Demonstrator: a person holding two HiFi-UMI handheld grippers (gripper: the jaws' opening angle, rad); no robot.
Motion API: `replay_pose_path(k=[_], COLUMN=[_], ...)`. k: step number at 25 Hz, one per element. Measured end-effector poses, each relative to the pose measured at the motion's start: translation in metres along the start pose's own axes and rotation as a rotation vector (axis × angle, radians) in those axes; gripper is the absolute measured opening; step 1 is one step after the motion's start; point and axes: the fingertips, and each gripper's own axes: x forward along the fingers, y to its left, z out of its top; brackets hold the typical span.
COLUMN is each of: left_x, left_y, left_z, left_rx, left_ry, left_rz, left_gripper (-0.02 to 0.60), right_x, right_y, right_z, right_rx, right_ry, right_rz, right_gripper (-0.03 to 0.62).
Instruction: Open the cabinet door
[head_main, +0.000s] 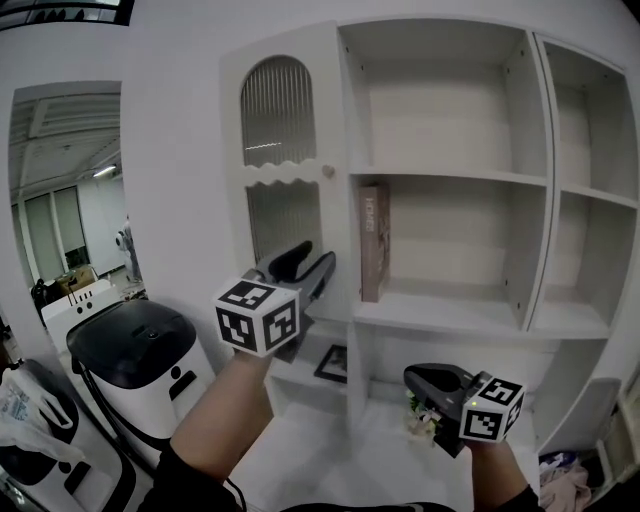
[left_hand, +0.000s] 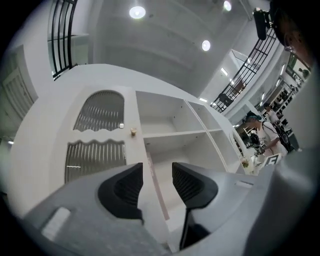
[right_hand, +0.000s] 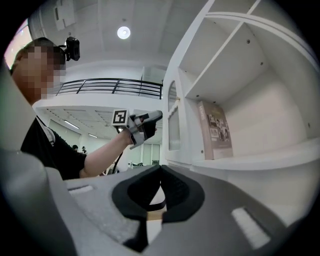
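In the head view, the cabinet door (head_main: 283, 170) is swung open and stands to the left of the book (head_main: 374, 240). The door is tall and narrow, its long axis upright, its front turned toward the camera. It has 2 ribbed panes, 1 above the other, and a small round knob (head_main: 327, 171) on the edge nearer the book. The book stands upright on the middle shelf. The left gripper (head_main: 305, 265) is raised in front of the door's lower pane, down and left of the book; whether it touches the door cannot be told here. The right gripper (head_main: 438, 378) hangs lower, below the book and a little to its right. In the left gripper view, the door (left_hand: 100, 135) fills the left half, upright, with its knob (left_hand: 133, 131) up and left of the book (left_hand: 151, 167). The left gripper (left_hand: 157, 184) has its 2 jaws well apart with nothing clamped between them; the door's edge and the book show beyond the gap. In the right gripper view, the door (right_hand: 173, 120) is seen nearly edge-on, just left of the book (right_hand: 215, 131), and the left gripper (right_hand: 150, 120) sits close to the door's far side. The right gripper (right_hand: 160, 176) has its 2 jaw tips pressed together, holding nothing.
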Motion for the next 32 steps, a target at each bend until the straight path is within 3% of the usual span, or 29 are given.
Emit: replay_pose_path(k=[4,8,15,22,28,32], left_x=[0.025,0.053,0.089,0.112,0.114,0.116], left_y=[0.033,0.046,0.062,0.078,0.076,0.072], left_z=[0.025,0.041,0.064,0.076,0.074,0.075], left_rx=[0.029,0.12,0.173,0.194,0.25,0.296], left_ry=[-0.047,-0.06,-0.11,-0.1,-0.109,-0.116], left_rz=[0.03,0.031,0.084,0.116,0.098,0.093], left_gripper=[0.195,0.222,0.225,0.14,0.128,0.087], right_x=[0.015,0.017,0.007,-0.002,-0.003,0.007], right_y=[-0.004,-0.004,-0.013,-0.016,-0.018,-0.019], right_z=[-0.012,-0.014,-0.033,-0.032,-0.034,-0.036], right_rx=[0.013,0.023,0.048,0.028,0.007,-0.006], right_ry=[0.035,0.033,0.066,0.086,0.105,0.113], right_rz=[-0.02,-0.044,-0.09,-0.133,-0.148,-0.142], right_gripper=[-0.003,-0.004,-0.003,-0.003,-0.003,-0.003])
